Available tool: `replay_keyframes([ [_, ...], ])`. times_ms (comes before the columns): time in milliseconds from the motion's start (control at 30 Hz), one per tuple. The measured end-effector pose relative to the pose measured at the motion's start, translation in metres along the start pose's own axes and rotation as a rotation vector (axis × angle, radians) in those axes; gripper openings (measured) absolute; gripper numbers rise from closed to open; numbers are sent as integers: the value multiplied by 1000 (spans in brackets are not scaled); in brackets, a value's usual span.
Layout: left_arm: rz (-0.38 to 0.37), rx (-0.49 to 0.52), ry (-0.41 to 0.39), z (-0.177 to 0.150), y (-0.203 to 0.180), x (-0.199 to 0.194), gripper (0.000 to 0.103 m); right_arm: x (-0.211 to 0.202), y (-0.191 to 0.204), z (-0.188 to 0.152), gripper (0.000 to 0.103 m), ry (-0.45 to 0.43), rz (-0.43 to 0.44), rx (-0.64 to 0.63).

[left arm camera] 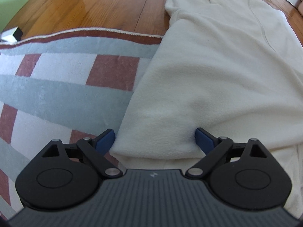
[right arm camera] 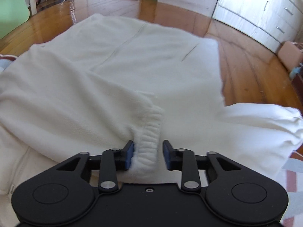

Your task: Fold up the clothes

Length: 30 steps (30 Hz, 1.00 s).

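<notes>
Fleece garment (left arm camera: 208, 79) between parted left gripper (left arm camera: 155, 138); right gripper (right arm camera: 148, 151) parted around cuff (right arm camera: 151, 132).

You've got bright daylight w/ glare streaks on the wood floor (right arm camera: 72, 13); fisheye bends edges, far background's soft, slight motion blur.

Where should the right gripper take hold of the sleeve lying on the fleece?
Grip the ribbed cuff at the sleeve's end, coming straight in from the near side. It stands up thick from the fleece garment and already sits between the open right gripper.
</notes>
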<state>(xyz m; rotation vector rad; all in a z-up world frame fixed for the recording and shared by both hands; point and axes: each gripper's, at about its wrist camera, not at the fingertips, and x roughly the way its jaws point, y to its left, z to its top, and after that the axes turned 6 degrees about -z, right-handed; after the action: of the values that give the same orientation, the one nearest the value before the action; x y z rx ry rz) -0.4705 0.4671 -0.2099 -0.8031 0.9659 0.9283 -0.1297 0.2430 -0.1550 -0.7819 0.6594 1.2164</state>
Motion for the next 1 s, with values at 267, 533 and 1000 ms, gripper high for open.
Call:
replay_keyframes([
  [267,-230,170,-172,-2,-65,-55,84,-38,-31,-25,61,87,28,152],
  [533,-683,330,81,-40,-202,-43,83,-27,-118,-77,61,276,144,589],
  [1000,-561,310,64,-80,-241,-14,15,15,-155,-103,70,265,392,968],
])
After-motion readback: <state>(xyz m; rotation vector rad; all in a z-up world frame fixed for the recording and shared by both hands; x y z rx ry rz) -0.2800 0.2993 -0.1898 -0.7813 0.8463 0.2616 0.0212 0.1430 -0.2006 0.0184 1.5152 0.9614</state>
